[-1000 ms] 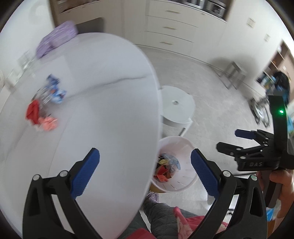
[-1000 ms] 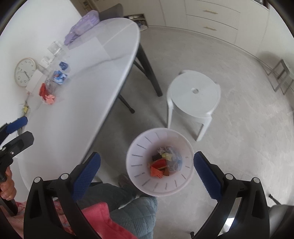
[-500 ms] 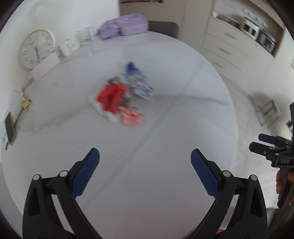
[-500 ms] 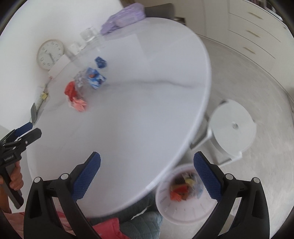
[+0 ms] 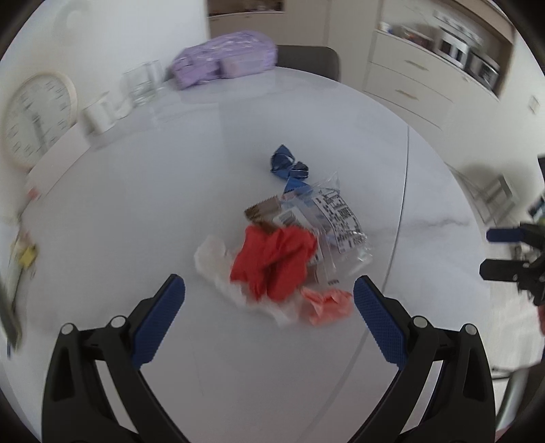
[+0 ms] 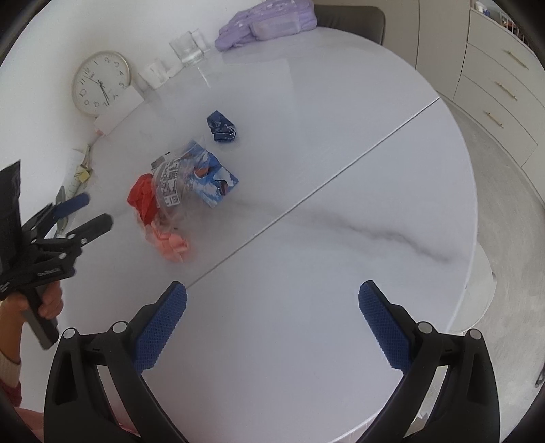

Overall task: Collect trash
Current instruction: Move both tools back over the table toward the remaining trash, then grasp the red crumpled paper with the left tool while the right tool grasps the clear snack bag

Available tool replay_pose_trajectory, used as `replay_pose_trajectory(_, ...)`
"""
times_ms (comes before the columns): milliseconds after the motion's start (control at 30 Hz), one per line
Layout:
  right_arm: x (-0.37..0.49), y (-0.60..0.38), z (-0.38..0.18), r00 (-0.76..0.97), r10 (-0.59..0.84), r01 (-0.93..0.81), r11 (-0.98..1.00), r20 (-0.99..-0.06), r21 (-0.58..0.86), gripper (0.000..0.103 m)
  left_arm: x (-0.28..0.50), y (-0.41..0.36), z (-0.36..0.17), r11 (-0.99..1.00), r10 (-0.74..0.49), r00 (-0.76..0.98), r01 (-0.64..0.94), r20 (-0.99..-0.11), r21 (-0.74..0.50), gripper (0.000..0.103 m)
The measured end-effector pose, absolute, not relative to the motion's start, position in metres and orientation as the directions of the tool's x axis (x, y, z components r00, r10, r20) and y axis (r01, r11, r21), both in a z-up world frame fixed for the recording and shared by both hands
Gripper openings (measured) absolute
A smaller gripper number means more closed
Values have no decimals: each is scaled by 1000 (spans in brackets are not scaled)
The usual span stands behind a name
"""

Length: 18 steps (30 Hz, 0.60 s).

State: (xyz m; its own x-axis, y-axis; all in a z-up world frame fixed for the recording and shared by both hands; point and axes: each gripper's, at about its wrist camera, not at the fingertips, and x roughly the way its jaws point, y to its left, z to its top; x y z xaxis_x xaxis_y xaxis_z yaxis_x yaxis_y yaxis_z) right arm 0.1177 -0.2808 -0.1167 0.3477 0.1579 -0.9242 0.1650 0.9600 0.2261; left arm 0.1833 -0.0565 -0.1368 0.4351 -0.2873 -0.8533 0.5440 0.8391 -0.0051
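A pile of trash lies on the white round table (image 5: 170, 204): a red crumpled paper (image 5: 272, 262), a pink scrap (image 5: 328, 305), a white tissue (image 5: 216, 265), a clear labelled wrapper (image 5: 337, 221) and a blue crumpled wrapper (image 5: 287, 165). My left gripper (image 5: 269, 306) is open just in front of the pile, its fingers either side of the red paper and nothing held. The right wrist view shows the pile's red paper (image 6: 144, 197) and pink scrap (image 6: 172, 242) to the left, with the left gripper (image 6: 97, 210) beside them. My right gripper (image 6: 272, 300) is open over bare table, well apart from the pile.
A wall clock (image 6: 101, 83), a white mug (image 6: 155, 75), glasses (image 6: 189, 49) and a purple bag (image 6: 269, 17) stand along the table's far side. A chair back (image 6: 351, 17) is behind it. Drawers (image 6: 500, 68) and a white stool (image 6: 480, 289) are to the right.
Both grippers have swung from over the trash bin on the floor to the table. The bin is out of view. The left gripper has moved in close to the pile.
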Motion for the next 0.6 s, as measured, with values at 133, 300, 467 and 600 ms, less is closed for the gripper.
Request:
replay_pose_trajectory(133,131,-275,-126,319,155,175,960,-935,219,100,204,-69,-159,781,-307,399,625,-864,11,91)
replay_pose_trajectory(300,137,-272,-135,291,145,186,961,-946,204,100,215,-75,-180,702,-327,357,711,-875,28,73)
replay_pose_trajectory(467,144,-267,-139,291,172,181,956,-941,231,100,219,-74,-186,653,-360,319,757,-877,8,44)
replay_pose_trajectory(600,154,-262,-138,304,222,166,945,-926,281,100,217,-65,-181,654,-395,309,756,-865,-29,36)
